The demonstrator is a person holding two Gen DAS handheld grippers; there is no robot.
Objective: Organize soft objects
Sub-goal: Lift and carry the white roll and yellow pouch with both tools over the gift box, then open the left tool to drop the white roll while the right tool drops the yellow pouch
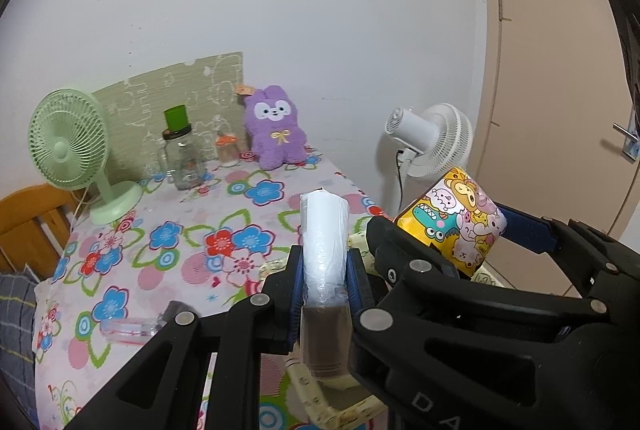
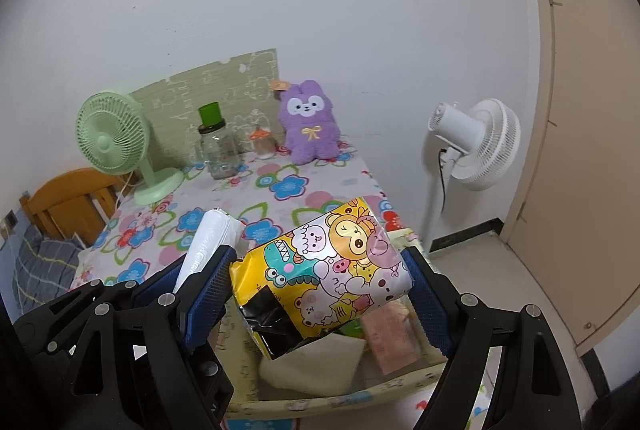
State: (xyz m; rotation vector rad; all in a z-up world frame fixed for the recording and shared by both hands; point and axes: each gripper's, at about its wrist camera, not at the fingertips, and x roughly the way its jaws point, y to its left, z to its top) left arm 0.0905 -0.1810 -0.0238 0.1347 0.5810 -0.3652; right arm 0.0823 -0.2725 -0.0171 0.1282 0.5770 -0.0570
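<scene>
While both grippers are held side by side above a cream fabric storage basket, each is seen clamped on a soft item. The left gripper has its jaws closed on a white plastic-wrapped paper roll with a brown lower end; the roll stands upright between the blue pads, its top well beyond the jaw tips and its brown end behind them, toward the camera. The right gripper has its jaws closed on a yellow cartoon-printed soft pack, held tilted, one end pressed by each blue pad. In the left wrist view the same pack is seen just right of the left jaws.

Below the right jaws, inside the basket, a pale cushion-like item and a pink packet are noted. A small clear plastic bottle lies on its side, left of the left jaws.

Well beyond both jaws, on the floral-clothed counter, are recorded: a purple plush bear upright against the wall, a mint green desk fan, and a clear glass jar topped with a green cup. A white standing fan is set on the floor beyond and right of the right jaws.
</scene>
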